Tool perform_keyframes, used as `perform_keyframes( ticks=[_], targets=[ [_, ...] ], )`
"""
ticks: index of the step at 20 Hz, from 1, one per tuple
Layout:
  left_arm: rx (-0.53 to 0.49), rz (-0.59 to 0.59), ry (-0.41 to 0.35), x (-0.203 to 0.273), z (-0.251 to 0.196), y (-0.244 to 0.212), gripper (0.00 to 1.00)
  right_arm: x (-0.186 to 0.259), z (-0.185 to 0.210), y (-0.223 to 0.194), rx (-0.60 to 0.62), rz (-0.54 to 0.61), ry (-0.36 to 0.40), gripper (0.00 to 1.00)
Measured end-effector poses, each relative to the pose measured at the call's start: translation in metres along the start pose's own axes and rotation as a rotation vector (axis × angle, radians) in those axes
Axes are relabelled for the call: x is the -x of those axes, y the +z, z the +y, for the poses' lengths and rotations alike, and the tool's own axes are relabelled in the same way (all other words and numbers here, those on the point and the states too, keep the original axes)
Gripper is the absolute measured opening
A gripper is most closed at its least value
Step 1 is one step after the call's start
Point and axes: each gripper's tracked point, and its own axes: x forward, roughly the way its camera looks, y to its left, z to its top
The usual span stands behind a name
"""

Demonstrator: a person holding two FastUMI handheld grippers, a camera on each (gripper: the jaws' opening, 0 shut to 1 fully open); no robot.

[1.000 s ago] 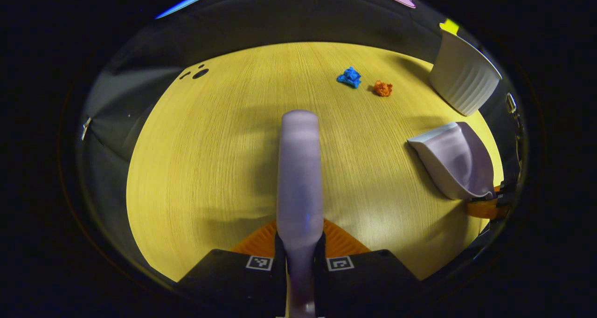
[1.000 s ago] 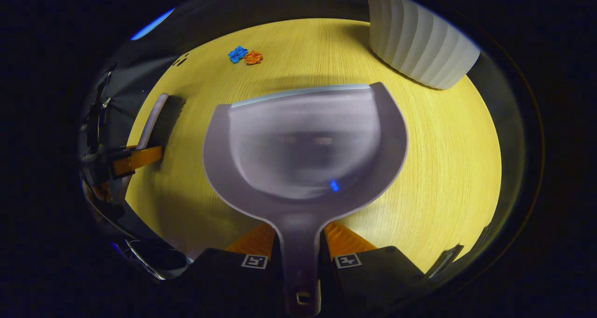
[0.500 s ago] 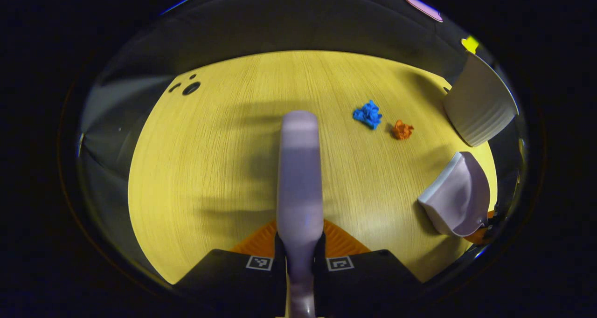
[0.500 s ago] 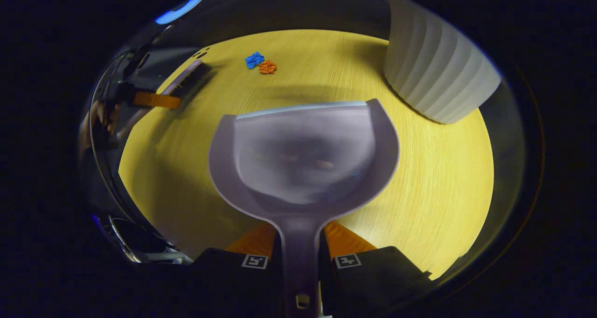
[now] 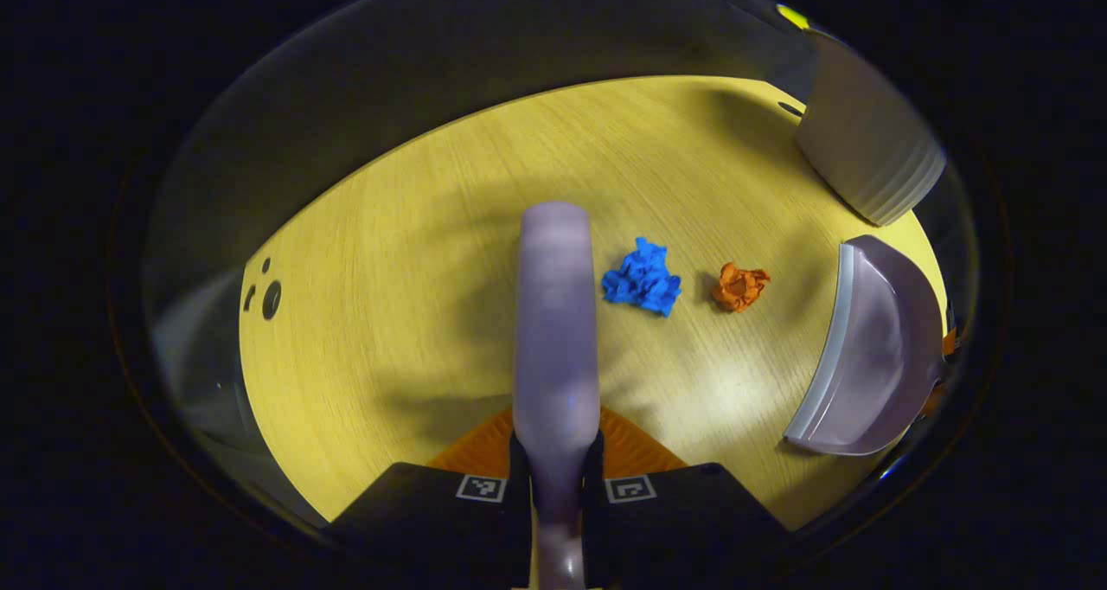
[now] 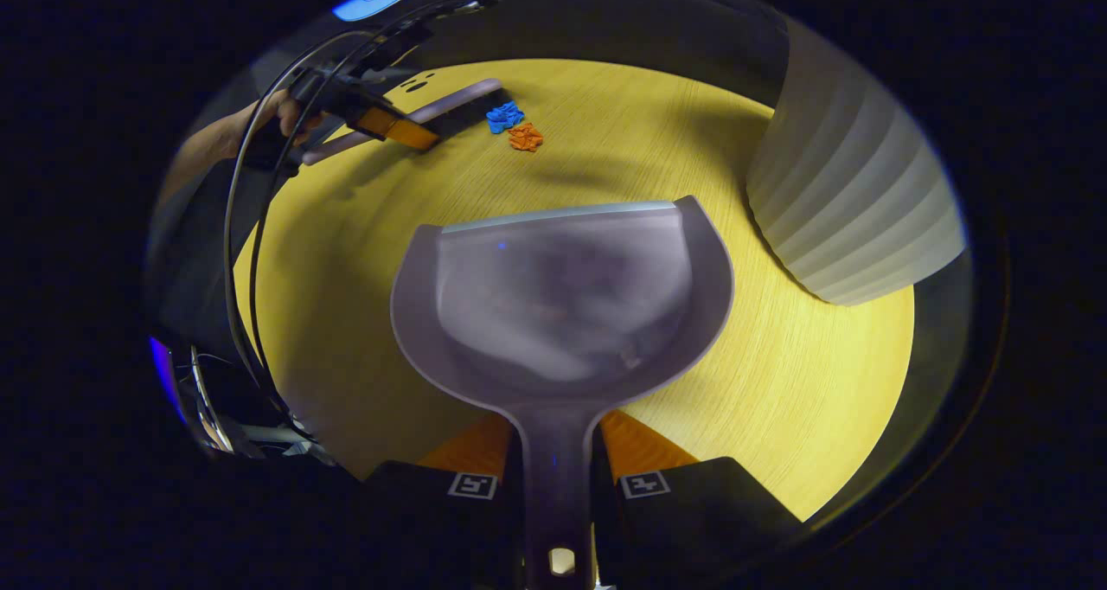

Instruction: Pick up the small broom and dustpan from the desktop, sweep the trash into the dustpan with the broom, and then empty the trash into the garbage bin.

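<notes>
In the left gripper view my left gripper (image 5: 555,462) is shut on the lilac broom (image 5: 553,313), which points forward over the yellow desktop (image 5: 389,330). Just right of the broom head lies a blue paper wad (image 5: 642,277), with an orange wad (image 5: 739,285) beyond it. The lilac dustpan (image 5: 873,348) stands at the right with its lip facing the wads. In the right gripper view my right gripper (image 6: 555,462) is shut on the dustpan (image 6: 562,304) handle. Far ahead the broom (image 6: 450,110) sits beside the blue wad (image 6: 504,116) and orange wad (image 6: 525,137).
A white ribbed garbage bin (image 5: 869,153) stands at the far right, close to the right of the dustpan in the right gripper view (image 6: 852,201). A hand (image 6: 281,118) holds the left gripper (image 6: 393,127). Small holes (image 5: 271,298) mark the desktop's left side.
The broom has travelled across the desktop and now sits right beside the blue wad. The dustpan has turned its lip toward the wads and moved nearer the bin.
</notes>
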Motion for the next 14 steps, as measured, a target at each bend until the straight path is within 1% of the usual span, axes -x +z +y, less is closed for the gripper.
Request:
perform_keyframes(
  ticks=[1, 4, 5, 6, 9, 10, 12, 13, 14],
  targets=[
    [-0.033, -0.004, -0.011, 0.000, -0.004, 0.006, 0.27, 0.001, -0.003, 0.000, 0.023, 0.001, 0.005, 0.36],
    [-0.144, -0.002, -0.067, -0.002, -0.018, 0.017, 0.27, -0.003, -0.012, 0.003, 0.073, 0.000, 0.017, 0.37],
    [-0.183, -0.003, -0.091, -0.001, -0.023, 0.021, 0.27, -0.003, -0.014, 0.004, 0.084, 0.000, 0.019, 0.41],
    [-0.216, -0.003, -0.108, -0.001, -0.026, 0.023, 0.27, -0.002, -0.015, 0.005, 0.096, 0.001, 0.019, 0.36],
    [-0.261, 0.014, -0.176, 0.006, -0.053, 0.022, 0.26, -0.005, -0.017, 0.004, 0.122, -0.002, 0.010, 0.37],
    [-0.270, 0.015, -0.203, 0.006, -0.067, 0.020, 0.27, -0.005, -0.018, 0.004, 0.127, -0.005, 0.007, 0.37],
    [-0.287, 0.048, -0.235, 0.012, -0.092, 0.012, 0.28, -0.004, -0.018, 0.004, 0.128, -0.013, -0.002, 0.37],
    [-0.304, 0.068, -0.259, 0.015, -0.108, 0.007, 0.26, -0.004, -0.017, 0.003, 0.126, -0.013, -0.004, 0.41],
    [-0.326, 0.088, -0.291, 0.019, -0.126, 0.003, 0.28, -0.005, -0.017, 0.003, 0.127, -0.011, -0.004, 0.33]
  ],
)
